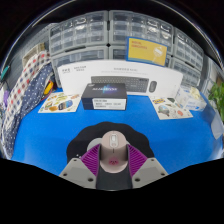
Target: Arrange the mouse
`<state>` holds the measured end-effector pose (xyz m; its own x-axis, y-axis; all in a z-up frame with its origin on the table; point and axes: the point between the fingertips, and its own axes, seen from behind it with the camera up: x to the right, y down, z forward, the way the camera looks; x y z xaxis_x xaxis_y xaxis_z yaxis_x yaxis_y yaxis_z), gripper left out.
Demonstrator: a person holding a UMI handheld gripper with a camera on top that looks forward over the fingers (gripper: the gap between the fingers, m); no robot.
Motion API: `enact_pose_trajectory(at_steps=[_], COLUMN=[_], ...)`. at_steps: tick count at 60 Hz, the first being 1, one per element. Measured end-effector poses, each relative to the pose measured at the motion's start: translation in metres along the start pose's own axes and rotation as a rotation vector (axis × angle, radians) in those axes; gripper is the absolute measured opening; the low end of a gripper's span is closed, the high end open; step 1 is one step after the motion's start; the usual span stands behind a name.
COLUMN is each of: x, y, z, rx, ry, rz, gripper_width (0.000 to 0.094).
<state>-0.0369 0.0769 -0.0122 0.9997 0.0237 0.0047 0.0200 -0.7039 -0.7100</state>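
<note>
- Your tongs [113,165] sat low over the blue tabletop [60,130], reaching straight forward and roughly level, with both fingers showing at the near edge of the view.
- The magenta pads [93,158] pressed against the two flanks of the mouse [114,150], so you had the tongs clenched on it.
- The mouse was pale, beige-grey, and its long axis ran along the fingers, pointing straight away from you; I could not tell which end was its front.
- It sat over a dark round mat [112,131] that lay on the tabletop just ahead of the fingers; whether it touched the mat or hung just above it I could not tell.
- Beyond the mat a dark box with white lettering [108,95] stood across your line of reach.
- A white keyboard box [118,73] lay behind it, and clear drawer units [90,35] lined the back.
- Printed cards [58,102] lay left of the dark box, more papers [172,106] right.
- A patterned cloth [28,85] hung at far left.
</note>
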Motion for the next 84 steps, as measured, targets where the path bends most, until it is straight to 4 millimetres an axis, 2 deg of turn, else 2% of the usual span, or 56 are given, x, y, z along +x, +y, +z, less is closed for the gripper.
enact_pose_trajectory(at_steps=[14,16,18,20,22,24,32,41,48,55,67,76,84], x=[0.000,0.001,0.004,0.006,0.005,0.001,-0.005,-0.021,-0.033,-0.044,-0.069,-0.082,-0.089], y=[0.000,0.001,0.002,0.000,-0.004,-0.010,-0.032,-0.047,-0.051,-0.049,-0.032,-0.020,-0.009], z=[0.000,0.000,-0.003,-0.007,-0.014,-0.021,-0.066,-0.138,-0.194,-0.237,-0.287,-0.308,-0.317], rx=[-0.014,-0.024,-0.035,-0.038,-0.033,-0.019,0.023,0.063,0.109,0.145,0.176,0.180,0.178], ry=[0.007,0.016,0.033,0.045,0.045,0.034,0.048,0.062,0.072,0.095,0.076,0.076,0.073], rz=[0.026,0.028,0.020,0.004,-0.008,-0.019,-0.041,-0.013,-0.001,0.004,0.012,-0.003,-0.013], gripper_width=[0.0468,0.0521,0.0671,0.0764,0.0829,0.0843,0.0854,0.0858,0.0854,0.0856,0.0855,0.0853,0.0856])
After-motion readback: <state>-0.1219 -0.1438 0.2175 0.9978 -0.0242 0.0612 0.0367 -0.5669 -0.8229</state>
